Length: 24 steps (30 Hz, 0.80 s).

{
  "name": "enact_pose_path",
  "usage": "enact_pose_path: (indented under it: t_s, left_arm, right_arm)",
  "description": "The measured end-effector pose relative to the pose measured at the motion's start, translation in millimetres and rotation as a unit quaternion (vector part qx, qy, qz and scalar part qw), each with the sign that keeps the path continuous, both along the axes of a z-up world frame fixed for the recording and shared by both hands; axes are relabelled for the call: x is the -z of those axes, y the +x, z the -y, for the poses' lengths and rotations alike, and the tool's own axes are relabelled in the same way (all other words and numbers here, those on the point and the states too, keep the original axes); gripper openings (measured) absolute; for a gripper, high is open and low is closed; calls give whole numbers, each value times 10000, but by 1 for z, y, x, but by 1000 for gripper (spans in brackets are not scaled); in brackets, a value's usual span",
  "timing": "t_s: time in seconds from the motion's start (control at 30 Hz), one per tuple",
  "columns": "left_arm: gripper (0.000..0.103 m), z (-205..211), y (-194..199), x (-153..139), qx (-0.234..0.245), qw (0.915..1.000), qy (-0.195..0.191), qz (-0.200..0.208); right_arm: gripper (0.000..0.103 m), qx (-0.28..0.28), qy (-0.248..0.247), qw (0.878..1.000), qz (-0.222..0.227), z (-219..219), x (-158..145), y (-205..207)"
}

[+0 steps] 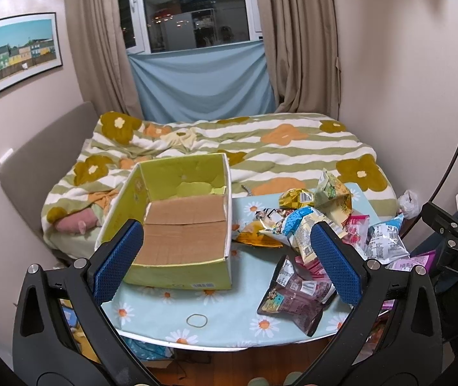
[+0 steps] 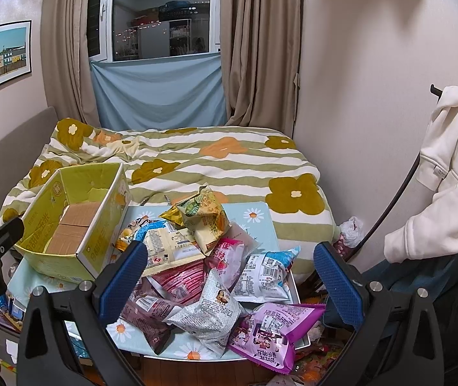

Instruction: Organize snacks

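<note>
Hovering with jaws spread wide and holding nothing, the left gripper faces the open yellow-green cardboard box on the daisy-print blue surface. The right gripper — equally released — hangs over the heap of crinkled snack packets just right of the box, with one purple packet overhanging the near edge.

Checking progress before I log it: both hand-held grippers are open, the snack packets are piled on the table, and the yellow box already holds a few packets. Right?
Not quite: the yellow cardboard box is empty, its bare bottom showing in the left wrist view. The rest holds.
</note>
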<state>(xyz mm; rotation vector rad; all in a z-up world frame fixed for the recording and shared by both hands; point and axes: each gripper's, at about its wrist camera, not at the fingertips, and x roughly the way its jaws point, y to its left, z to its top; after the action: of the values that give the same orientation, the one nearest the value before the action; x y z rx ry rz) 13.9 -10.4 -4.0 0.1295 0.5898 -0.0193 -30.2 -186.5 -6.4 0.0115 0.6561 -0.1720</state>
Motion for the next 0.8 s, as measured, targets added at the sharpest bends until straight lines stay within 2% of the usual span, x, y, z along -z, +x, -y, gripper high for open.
enact_pose_path:
  t_s: [0.8]
  left_arm:
    - [103, 9, -3, 4, 71, 9999, -38, -70]
  right_arm:
    - [103, -13, 25, 10000, -11, 3, -1, 0]
